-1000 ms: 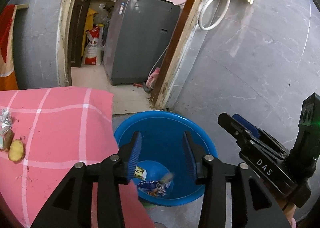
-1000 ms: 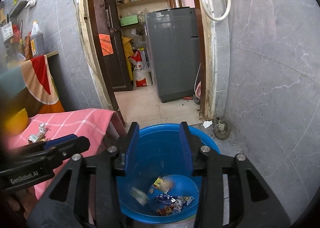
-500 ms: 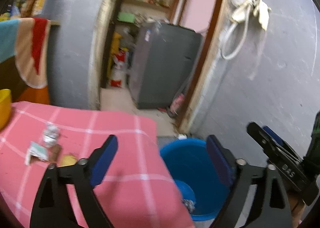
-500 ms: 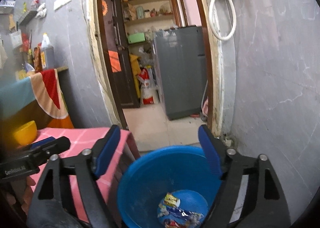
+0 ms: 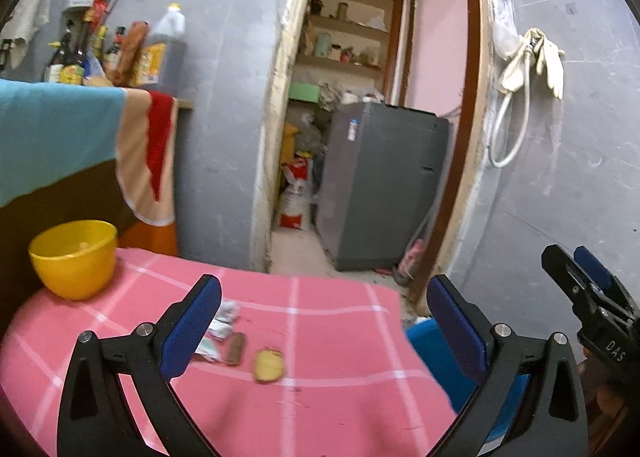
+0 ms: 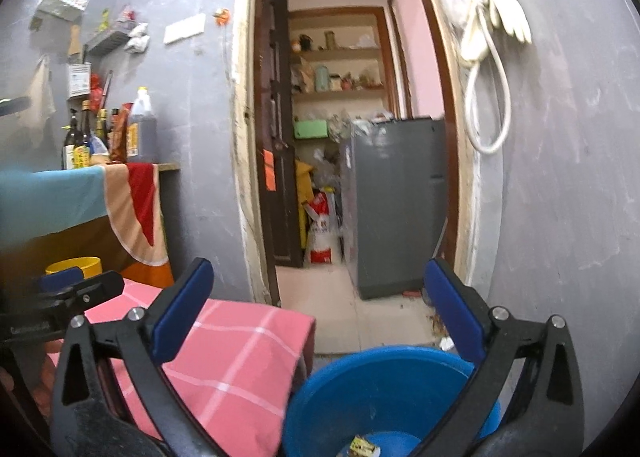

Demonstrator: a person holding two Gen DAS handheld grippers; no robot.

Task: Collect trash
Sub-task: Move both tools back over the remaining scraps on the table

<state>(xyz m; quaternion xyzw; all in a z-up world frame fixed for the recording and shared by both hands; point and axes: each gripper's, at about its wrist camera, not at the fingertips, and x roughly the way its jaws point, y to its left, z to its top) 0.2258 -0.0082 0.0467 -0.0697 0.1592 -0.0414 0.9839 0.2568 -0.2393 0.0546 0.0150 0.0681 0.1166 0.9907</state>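
Both claws have lifted away from the blue bucket [image 6: 384,393] since a second ago, when they pointed down into it with narrow jaws; now they look more level across the room, and the bucket sits low in the view. The left claw [image 5: 320,327] and the right claw [image 6: 320,311] are opening wide, and I see nothing between the jaws of either one. I judge that the drop step is finished and the return for more trash has begun.

Some wrappers already lie at the bottom of the bucket (only one yellow piece [image 6: 364,447] shows at the low edge of the right view). More trash is waiting on the pink cloth [image 5: 320,397] of the table: crumpled wrappers [image 5: 220,327], a brown bar [image 5: 236,348] and a yellowish lump [image 5: 269,365]. In the left view this group lies just beyond the left finger, near the middle of the table, between the claw and the yellow bowl [image 5: 74,257] at the far left.

For the next move, I think the left claw must go forward and down over one piece, jaws on each side of it, then close. The wrappers are thin and flat, so the fingers will need to come very low to the cloth.
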